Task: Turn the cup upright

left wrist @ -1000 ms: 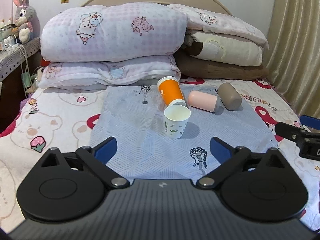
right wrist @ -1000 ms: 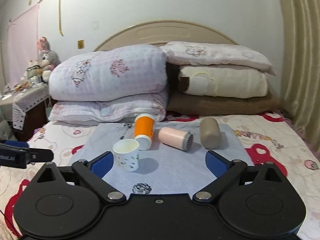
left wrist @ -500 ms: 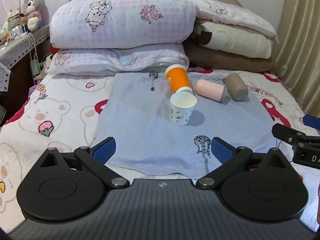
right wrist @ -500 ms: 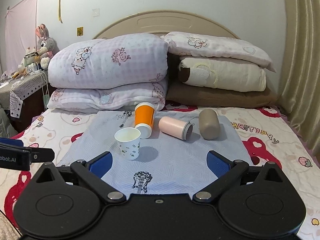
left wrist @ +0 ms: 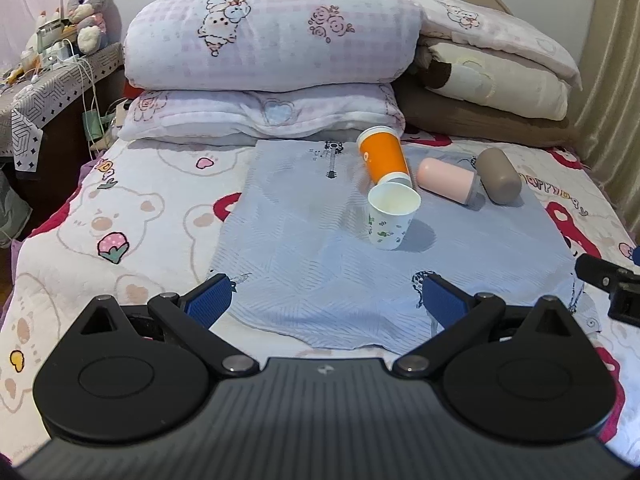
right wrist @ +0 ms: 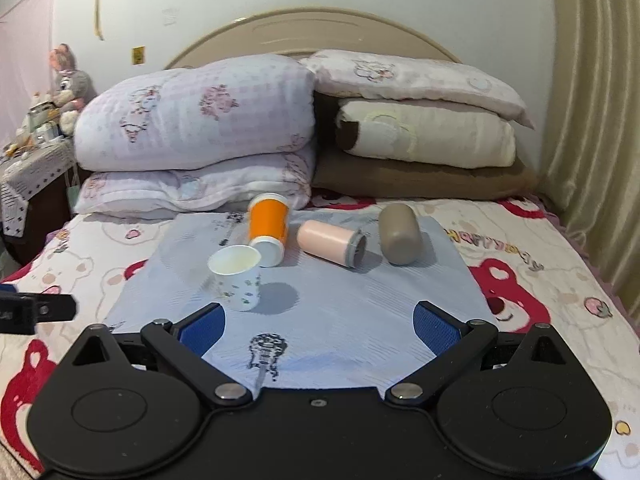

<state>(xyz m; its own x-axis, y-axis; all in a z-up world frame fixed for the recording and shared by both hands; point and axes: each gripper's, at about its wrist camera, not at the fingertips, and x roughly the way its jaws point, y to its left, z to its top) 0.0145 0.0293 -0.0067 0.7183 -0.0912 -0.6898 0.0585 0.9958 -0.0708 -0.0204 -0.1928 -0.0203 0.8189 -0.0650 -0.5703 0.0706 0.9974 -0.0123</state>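
A white paper cup (left wrist: 391, 219) (right wrist: 237, 278) with a small floral print stands upright on a pale blue cloth (left wrist: 304, 240) (right wrist: 360, 288). Just behind it an orange cup (left wrist: 383, 157) (right wrist: 268, 227) lies on its side. A pink cup (left wrist: 447, 179) (right wrist: 331, 241) and a grey-brown cup (left wrist: 499, 175) (right wrist: 400, 233) also lie on their sides to the right. My left gripper (left wrist: 326, 304) is open and empty, well short of the cups. My right gripper (right wrist: 318, 327) is open and empty, near the white cup.
The cloth lies on a bed with a bear-print sheet (left wrist: 120, 220). Stacked pillows and folded quilts (left wrist: 264, 40) (right wrist: 420, 120) line the headboard. A bedside table with a plush rabbit (left wrist: 86, 4) stands at left, a curtain (right wrist: 592, 120) at right.
Both grippers have shifted their viewpoint slightly; the left one has drawn back and leftward from the cups. The cups have not moved. Both grippers stay open.
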